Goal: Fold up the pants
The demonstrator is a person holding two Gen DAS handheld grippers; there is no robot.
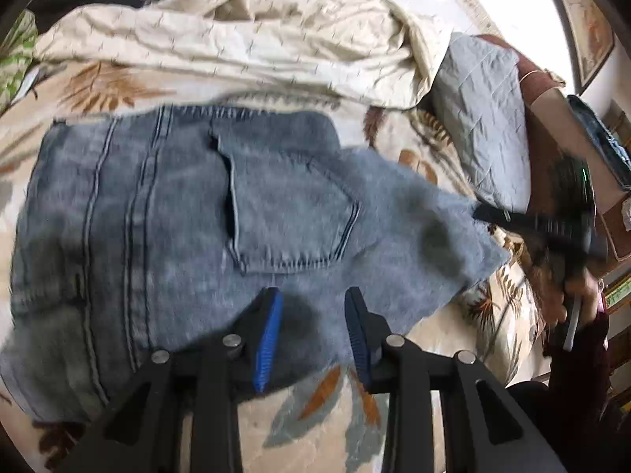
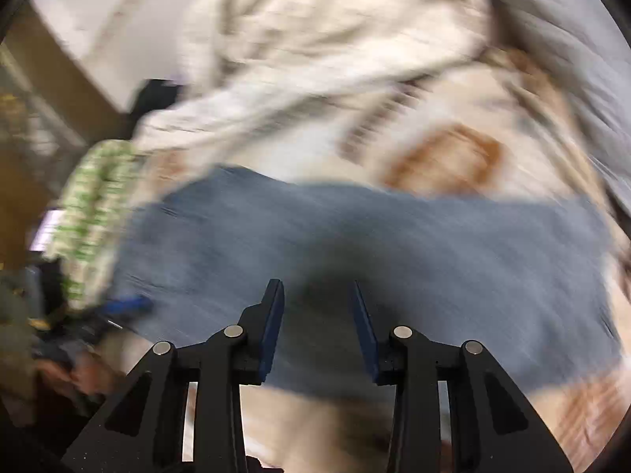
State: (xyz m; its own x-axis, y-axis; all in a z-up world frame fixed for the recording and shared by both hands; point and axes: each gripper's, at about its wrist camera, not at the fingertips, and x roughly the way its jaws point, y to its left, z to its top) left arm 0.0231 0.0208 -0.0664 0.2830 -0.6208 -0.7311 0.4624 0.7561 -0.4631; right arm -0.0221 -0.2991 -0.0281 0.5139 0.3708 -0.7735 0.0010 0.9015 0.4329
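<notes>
Blue jeans (image 1: 189,213) lie folded flat on a leaf-print bedsheet (image 1: 327,402), back pocket (image 1: 292,213) facing up. My left gripper (image 1: 313,295) hovers over their near edge, open, with only denim showing behind the gap between its blue pads. At the right, a hand holds my right gripper (image 1: 487,213) at the jeans' frayed right end (image 1: 473,252). The right wrist view is smeared by motion. There the jeans (image 2: 394,260) spread below my right gripper (image 2: 317,285), which is open with nothing between its pads.
A crumpled cream quilt (image 1: 244,39) is piled behind the jeans, with a grey pillow (image 1: 485,118) to the right. A green-patterned cloth (image 2: 94,213) lies at the bed's left end. A person's hand and dark sleeve (image 1: 579,339) are at the right, near brown furniture (image 1: 619,232).
</notes>
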